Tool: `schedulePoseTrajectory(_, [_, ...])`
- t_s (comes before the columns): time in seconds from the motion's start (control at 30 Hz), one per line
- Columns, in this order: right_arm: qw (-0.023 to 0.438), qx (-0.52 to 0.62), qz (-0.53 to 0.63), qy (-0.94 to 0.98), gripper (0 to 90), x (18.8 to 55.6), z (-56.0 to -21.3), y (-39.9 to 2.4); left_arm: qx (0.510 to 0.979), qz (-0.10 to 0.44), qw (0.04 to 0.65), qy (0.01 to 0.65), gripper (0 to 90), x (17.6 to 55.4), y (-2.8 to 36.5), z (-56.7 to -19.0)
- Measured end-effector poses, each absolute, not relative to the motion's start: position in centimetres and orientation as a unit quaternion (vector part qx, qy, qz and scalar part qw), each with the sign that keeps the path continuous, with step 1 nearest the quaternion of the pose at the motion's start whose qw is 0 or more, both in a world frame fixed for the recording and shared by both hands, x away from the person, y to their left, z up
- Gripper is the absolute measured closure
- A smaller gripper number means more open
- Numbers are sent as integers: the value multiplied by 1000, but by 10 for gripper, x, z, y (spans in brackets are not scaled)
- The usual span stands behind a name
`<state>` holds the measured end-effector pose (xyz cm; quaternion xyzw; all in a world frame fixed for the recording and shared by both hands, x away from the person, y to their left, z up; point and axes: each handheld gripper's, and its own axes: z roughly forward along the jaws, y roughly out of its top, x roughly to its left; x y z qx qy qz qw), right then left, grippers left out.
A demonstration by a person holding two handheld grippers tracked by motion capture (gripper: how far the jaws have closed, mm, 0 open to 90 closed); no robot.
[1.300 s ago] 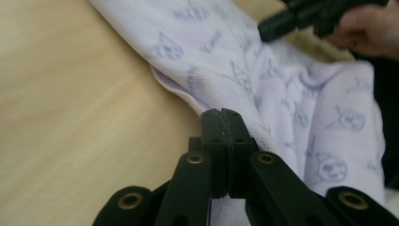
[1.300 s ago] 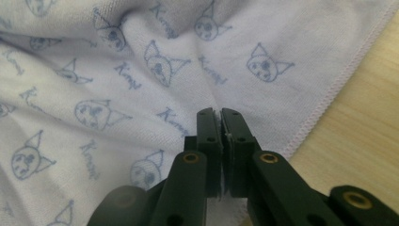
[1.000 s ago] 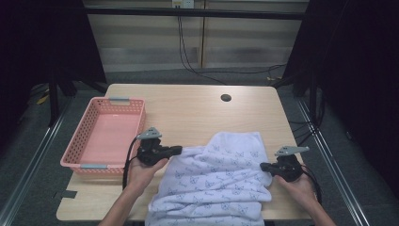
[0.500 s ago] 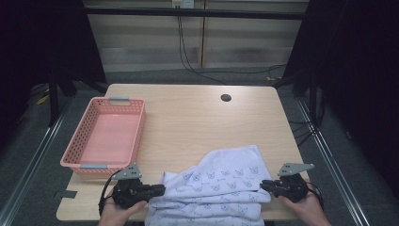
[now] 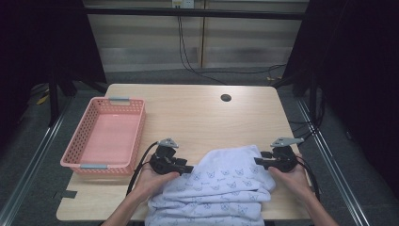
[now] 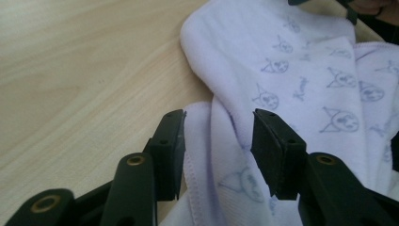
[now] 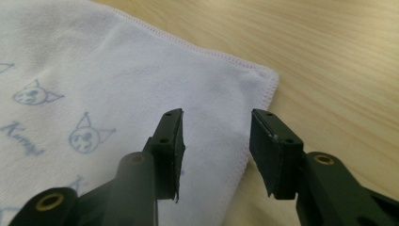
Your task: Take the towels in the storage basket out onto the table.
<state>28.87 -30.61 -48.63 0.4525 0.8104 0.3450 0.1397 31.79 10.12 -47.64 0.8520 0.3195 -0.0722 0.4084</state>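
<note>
Item: pale lilac cotton cloth printed with small cat-face outlines [image 5: 226, 188], lying crumpled and part-folded on the near edge of the light wooden desk [image 5: 197, 113], between my two tools.

My left tool [image 5: 187, 168]: at the cloth's left edge, held in my left hand [image 5: 151, 176]. Its jaws have just been opening and now stand apart. In the left gripper view a stitched fold of the cloth [image 6: 211, 155] lies loose in the gap between them, with the pads not pressing on it.

My right tool [image 5: 259, 161]: at the cloth's right side, held in my right hand [image 5: 294, 176]. Its jaws have likewise just been opening and stand apart. In the right gripper view the hemmed corner of the cloth [image 7: 263, 80] lies flat on the desk just ahead of the tips, with cloth under the gap, ungripped.

Further item: pink plastic lattice basket with grey handles [image 5: 80, 148], left of my left tool, apart from the cloth.

Further item: small dark round hole in the desk [image 5: 226, 98], well beyond both tools.
</note>
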Motion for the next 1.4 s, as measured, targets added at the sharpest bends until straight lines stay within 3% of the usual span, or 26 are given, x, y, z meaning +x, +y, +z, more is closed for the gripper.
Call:
schedulePoseTrajectory(0.1, [144,451,331,816,509,296,-493,-300,862,-79,394,310,529,316,101,-482])
schedulePoseTrajectory(0.2, [150,451,322,819,508,297,-497,-297,869,-81,377,309,650,317,101,-490])
schedulePoseTrajectory(0.27, [160,446,314,823,576,295,-497,-294,869,-88,380,305,783,317,101,-491])
schedulePoseTrajectory(0.33, [158,436,319,826,745,294,-497,-291,867,-69,386,307,841,316,102,-487])
schedulePoseTrajectory(0.37, [152,434,324,827,826,294,-497,-290,866,-71,389,305,847,317,103,-485])
schedulePoseTrajectory(0.43, [143,440,325,825,877,295,-496,-289,853,-57,410,318,851,320,108,-480])
schedulePoseTrajectory(0.53, [146,448,342,813,883,298,-490,-292,834,-37,437,336,851,326,117,-469])
schedulePoseTrajectory(0.73, [194,455,405,770,885,316,-436,-308,787,29,512,343,852,339,133,-421])
schedulePoseTrajectory(0.83, [213,448,423,758,885,324,-411,-308,772,37,531,347,852,342,135,-407])
schedulePoseTrajectory(0.97, [230,437,459,738,885,328,-381,-301,761,108,547,332,851,338,136,-386])
schedulePoseTrajectory(1.17, [203,402,470,759,884,285,-390,-290,802,73,522,282,847,291,141,-411])
schedulePoseTrajectory(1.4, [140,426,423,788,884,226,-448,-301,849,-20,459,260,800,241,150,-463])
